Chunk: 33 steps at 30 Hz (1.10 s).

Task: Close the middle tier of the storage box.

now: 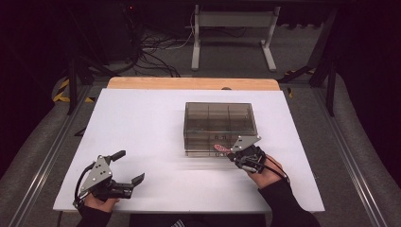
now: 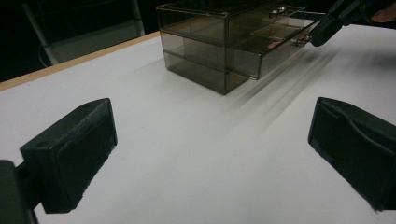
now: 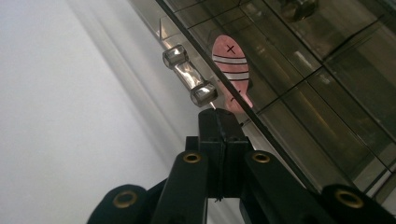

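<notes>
A smoked-plastic drawer box (image 1: 220,127) stands on a white table (image 1: 142,137), right of centre and toward the far side. Its lower drawer (image 2: 275,49) is pulled partly out on the near side. The right gripper (image 1: 231,154), held in a person's right hand (image 1: 265,172), sits at the drawer's front, its jaws pressed together just beside the clear bar handle (image 3: 189,74); whether they touch the handle cannot be told. Inside the drawer, behind the front wall, lies a pink fish-shaped piece (image 3: 232,70) with dark stripes and a cross for an eye, close to the handle.

The left gripper (image 1: 128,166) rests well apart from the box, at the near left of the table, held in the left hand (image 1: 97,202). Its jaws stand wide apart with only bare table between them, pointing toward the box. A wooden edge (image 1: 194,83) runs along the table's far side, and cables (image 1: 151,54) lie on the floor beyond.
</notes>
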Available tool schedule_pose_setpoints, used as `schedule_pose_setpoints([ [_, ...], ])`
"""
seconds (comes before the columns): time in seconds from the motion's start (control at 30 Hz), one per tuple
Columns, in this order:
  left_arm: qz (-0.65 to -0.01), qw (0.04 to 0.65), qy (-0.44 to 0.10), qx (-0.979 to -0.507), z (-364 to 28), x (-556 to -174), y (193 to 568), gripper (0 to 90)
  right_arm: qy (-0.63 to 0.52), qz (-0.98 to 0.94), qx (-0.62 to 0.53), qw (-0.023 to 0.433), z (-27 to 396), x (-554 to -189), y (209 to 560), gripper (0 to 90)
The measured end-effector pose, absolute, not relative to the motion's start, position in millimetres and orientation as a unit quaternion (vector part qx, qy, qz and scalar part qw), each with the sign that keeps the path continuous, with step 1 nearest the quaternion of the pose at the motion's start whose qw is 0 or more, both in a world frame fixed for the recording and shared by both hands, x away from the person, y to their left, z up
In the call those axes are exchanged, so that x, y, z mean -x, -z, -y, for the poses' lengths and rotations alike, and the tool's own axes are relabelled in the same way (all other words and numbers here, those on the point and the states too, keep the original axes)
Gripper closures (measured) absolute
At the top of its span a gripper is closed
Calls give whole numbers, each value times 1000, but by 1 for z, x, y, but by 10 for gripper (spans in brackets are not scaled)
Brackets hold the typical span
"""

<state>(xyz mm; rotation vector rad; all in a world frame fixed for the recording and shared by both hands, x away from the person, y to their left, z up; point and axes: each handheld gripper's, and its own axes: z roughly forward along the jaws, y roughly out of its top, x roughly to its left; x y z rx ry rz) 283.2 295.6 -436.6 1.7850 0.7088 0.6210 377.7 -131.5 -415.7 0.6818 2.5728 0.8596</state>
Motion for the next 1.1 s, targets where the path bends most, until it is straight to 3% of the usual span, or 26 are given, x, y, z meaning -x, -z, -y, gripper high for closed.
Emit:
schedule_pose_setpoints([
  [1.1,-308,525,-269,-747,-304,-272,438,21,-324,-883,-274,200,126,-396,419,900],
])
